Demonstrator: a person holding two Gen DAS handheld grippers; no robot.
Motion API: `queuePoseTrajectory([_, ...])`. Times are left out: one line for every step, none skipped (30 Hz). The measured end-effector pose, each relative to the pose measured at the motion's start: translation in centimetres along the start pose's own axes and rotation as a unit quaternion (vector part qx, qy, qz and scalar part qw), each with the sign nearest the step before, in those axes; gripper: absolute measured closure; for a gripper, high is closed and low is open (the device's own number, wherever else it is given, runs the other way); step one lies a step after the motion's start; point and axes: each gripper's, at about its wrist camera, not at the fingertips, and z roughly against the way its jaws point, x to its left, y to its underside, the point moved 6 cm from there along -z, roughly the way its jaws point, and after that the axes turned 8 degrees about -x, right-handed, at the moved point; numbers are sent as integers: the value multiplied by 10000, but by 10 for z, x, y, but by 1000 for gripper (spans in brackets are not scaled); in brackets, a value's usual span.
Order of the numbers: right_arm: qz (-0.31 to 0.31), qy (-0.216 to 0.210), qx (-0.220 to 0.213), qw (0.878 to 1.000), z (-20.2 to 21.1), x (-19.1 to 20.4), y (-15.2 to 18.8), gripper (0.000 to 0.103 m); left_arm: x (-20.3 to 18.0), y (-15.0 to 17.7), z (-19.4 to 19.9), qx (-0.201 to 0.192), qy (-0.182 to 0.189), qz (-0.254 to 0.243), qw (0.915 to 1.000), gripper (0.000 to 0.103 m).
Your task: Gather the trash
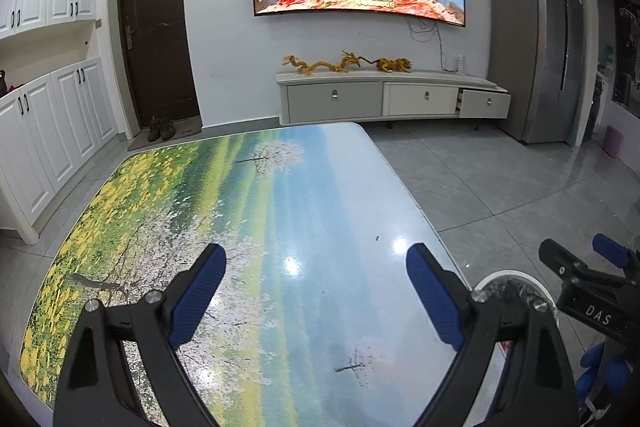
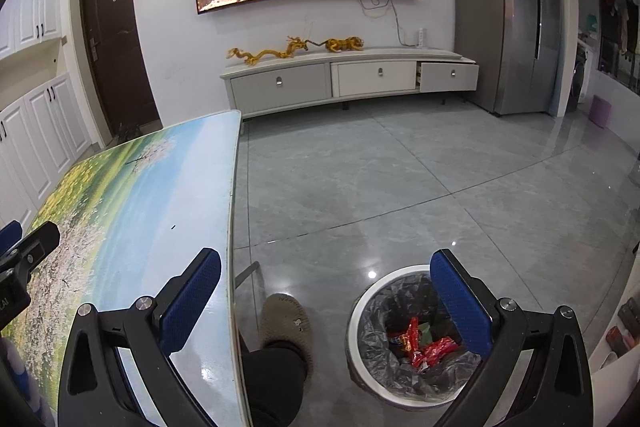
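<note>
L gripper [image 1: 316, 291] over table [image 1: 208, 211], jaws wide.

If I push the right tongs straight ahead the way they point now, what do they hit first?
Probably nothing soon: the right tongs, open, aim over bare floor between the table edge and the trash bin. Depth is unclear; eventually the TV cabinet.

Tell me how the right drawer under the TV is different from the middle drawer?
The right drawer is pulled out, with a dark gap showing beside it; the middle drawer is pushed shut. The right drawer also looks narrower than the middle drawer. Both are pale, sit in the same TV cabinet, and each has one small silver handle.
</note>
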Motion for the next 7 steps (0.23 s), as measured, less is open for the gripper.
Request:
queuePoseTrajectory([0,6,-8,10000,1,-1,0,1,-1,0,0,5,10,-9,10000,11])
queuePoseTrajectory([0,16,-21,10000,2,-1,0,1,-2,0,1,7,19,-17,10000,11])
queuePoseTrajectory([-7,19,-34,10000,3,-2,0,1,-3,0,2,8,21,-18,10000,11])
queuePoseTrajectory([-10,19,-46,10000,3,-2,0,1,-3,0,3,5,24,-20,10000,11])
queuePoseTrajectory([-9,22,-55,10000,4,-3,-1,1,-4,0,4,1,27,-19,10000,11])
queuePoseTrajectory([-8,24,-64,10000,5,-3,-1,1,-4,-1,5,1,30,-14,10000,11])
queuePoseTrajectory([-11,22,-69,10000,6,-3,-1,1,-4,-1,6,4,31,3,10000,11])
